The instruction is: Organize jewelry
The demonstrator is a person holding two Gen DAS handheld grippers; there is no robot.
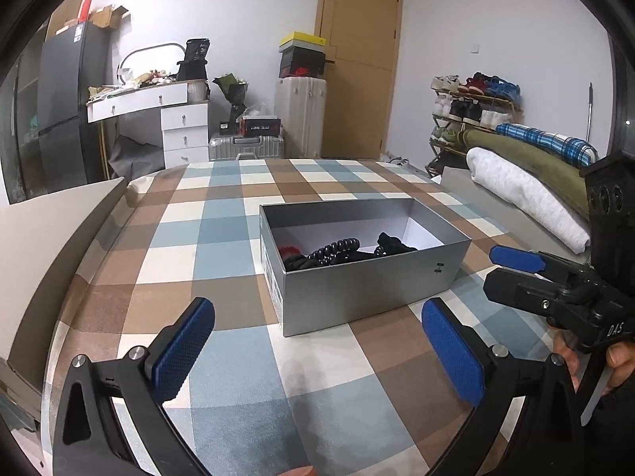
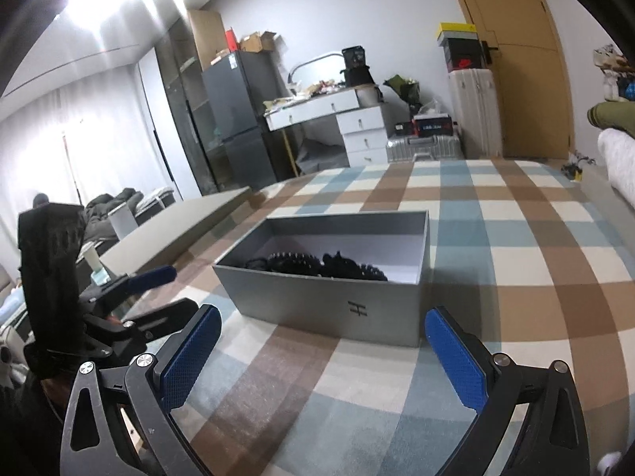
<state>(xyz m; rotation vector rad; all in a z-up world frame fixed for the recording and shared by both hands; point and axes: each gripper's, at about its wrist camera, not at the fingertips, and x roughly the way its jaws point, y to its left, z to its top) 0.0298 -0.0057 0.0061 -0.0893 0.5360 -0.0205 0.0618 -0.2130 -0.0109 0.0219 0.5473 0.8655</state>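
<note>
Left claw [image 1: 317, 353] spread wide and empty, right claw [image 2: 322, 361] likewise, both tilted down before grey box [image 1: 357, 277] on checked cloth [image 1: 222, 214]

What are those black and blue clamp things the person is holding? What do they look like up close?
They are two matching handheld tools. The left gripper and the right gripper each have a black, curved plastic frame with silver bolt heads at the joints. Each has two fingers faced with blue, finely textured pads. The right one's body bears white letters "DAS". No cables show.
</note>
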